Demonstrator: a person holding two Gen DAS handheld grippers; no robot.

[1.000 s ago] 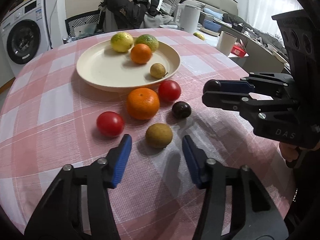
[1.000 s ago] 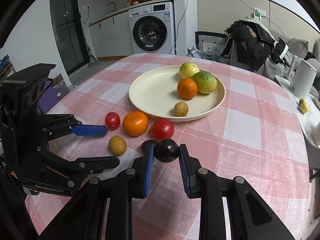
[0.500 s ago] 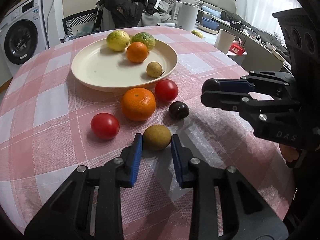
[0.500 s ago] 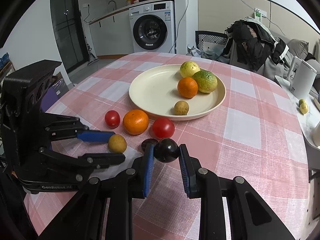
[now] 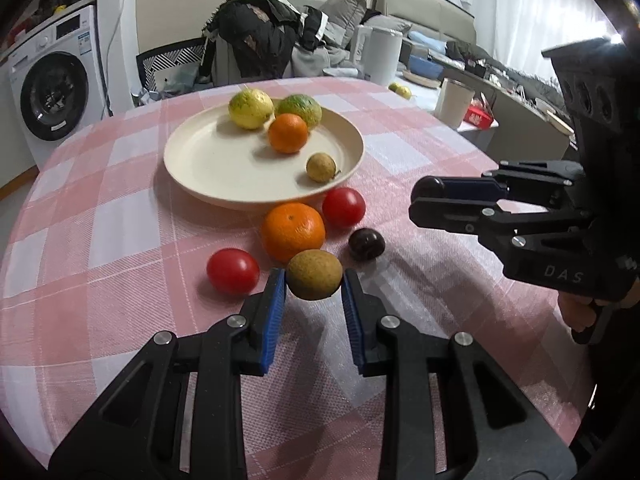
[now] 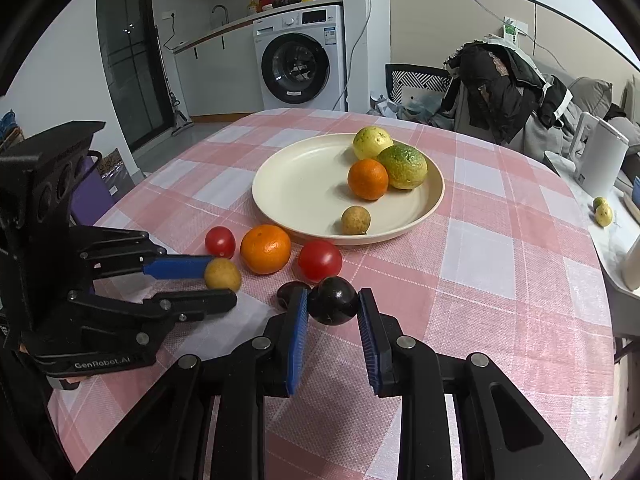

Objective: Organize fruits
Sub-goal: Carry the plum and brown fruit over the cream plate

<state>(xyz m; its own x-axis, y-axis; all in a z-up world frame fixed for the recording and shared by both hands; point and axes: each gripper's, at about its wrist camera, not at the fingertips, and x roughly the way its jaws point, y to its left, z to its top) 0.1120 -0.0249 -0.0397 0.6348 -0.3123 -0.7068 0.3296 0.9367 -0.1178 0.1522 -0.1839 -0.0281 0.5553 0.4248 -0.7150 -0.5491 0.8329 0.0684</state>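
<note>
My left gripper (image 5: 314,286) is shut on a small brown-yellow fruit (image 5: 314,275), held just over the pink checked cloth. My right gripper (image 6: 333,308) is shut on a dark purple round fruit (image 6: 333,300); it also shows at the right of the left wrist view as the right gripper (image 5: 426,200). On the cloth lie an orange (image 5: 293,231), two red tomatoes (image 5: 233,271) (image 5: 344,207) and another dark fruit (image 5: 366,243). The cream plate (image 5: 200,160) behind them carries a yellow fruit (image 5: 250,109), a green one (image 5: 300,109), a small orange (image 5: 287,133) and a small brown fruit (image 5: 321,167).
The round table's edge (image 6: 596,248) runs close on the right, with a side counter holding a white kettle (image 6: 602,160) and small yellow fruits (image 6: 603,212). A chair heaped with dark clothes (image 6: 496,92) stands behind the table; a washing machine (image 6: 298,60) is farther back.
My left gripper moved forward around the brown-yellow fruit, closed on it and lifted it slightly. The right gripper kept still, holding the dark fruit.
</note>
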